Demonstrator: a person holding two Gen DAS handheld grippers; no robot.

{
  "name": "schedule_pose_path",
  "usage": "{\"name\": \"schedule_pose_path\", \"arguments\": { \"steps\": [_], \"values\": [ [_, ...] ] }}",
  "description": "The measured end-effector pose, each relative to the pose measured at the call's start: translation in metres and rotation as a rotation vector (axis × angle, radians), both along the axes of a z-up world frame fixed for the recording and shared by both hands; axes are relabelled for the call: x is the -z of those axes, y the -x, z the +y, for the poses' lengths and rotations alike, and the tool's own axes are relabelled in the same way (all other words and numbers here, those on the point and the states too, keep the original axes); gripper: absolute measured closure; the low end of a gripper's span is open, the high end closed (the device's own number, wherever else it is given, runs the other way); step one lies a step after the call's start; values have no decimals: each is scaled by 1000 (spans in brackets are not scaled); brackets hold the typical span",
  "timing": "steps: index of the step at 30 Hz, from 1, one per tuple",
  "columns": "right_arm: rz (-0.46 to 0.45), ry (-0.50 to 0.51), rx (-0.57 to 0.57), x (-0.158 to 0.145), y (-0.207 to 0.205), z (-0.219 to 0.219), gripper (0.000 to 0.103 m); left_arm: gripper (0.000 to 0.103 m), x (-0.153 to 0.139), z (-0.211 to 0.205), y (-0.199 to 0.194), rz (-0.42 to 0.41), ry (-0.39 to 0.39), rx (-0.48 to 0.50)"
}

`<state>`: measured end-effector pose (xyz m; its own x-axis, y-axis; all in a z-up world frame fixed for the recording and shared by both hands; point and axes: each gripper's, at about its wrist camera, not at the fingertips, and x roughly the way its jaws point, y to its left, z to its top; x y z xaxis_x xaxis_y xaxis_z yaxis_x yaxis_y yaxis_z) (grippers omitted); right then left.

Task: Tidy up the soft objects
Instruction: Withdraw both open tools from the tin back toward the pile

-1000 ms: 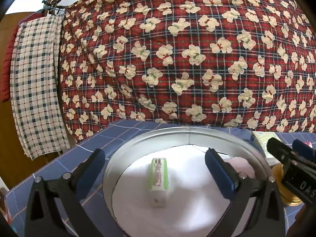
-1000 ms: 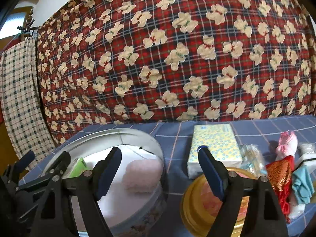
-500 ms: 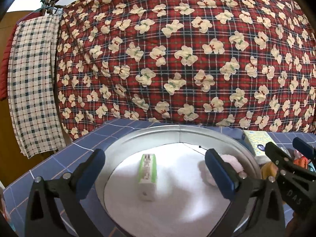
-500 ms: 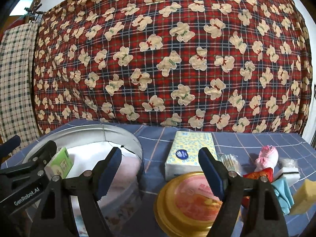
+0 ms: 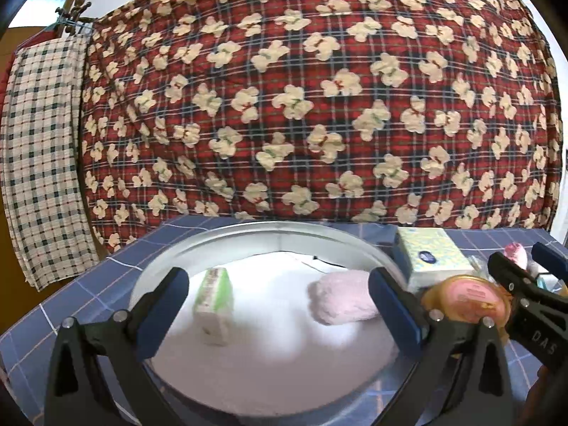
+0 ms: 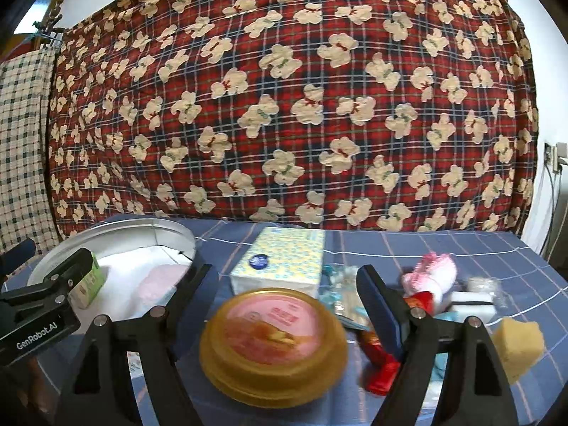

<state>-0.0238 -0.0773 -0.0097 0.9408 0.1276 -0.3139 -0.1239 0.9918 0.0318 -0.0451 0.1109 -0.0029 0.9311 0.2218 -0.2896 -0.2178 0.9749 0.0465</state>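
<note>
Both pictures are bright, with soft, even light. A window [image 5: 39, 0] glows white at the top left. The white inside of the tin [image 5: 277, 372] shines so much that it looks washed out. The edges bend round and turn black in the corners. The gold lid [image 6: 273, 344] looks smeared and blurry, and so does the yellow sponge [image 6: 518, 348] right of it. Shadows are faint.

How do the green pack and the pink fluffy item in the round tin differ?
The green pack is boxy, printed and stands on its end; the pink fluffy item is a plain, rounded, soft roll lying flat. The pack sits left in the round tin, the pink item right. Both rest on the tin's white lining, untouched.
</note>
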Motion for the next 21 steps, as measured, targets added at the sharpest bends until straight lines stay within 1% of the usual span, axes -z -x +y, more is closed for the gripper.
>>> {"name": "schedule_pose_path", "arguments": {
  "steps": [11,15,21],
  "values": [
    [-14,20,58,0,13,-43,21,1,0,-38,3,13,-26,74],
    [-10,10,87,1,17,-61,21,1,0,-52,3,18,-32,105],
    [3,-32,147,2,23,-97,21,1,1,-74,5,25,-28,164]
  ]
}}
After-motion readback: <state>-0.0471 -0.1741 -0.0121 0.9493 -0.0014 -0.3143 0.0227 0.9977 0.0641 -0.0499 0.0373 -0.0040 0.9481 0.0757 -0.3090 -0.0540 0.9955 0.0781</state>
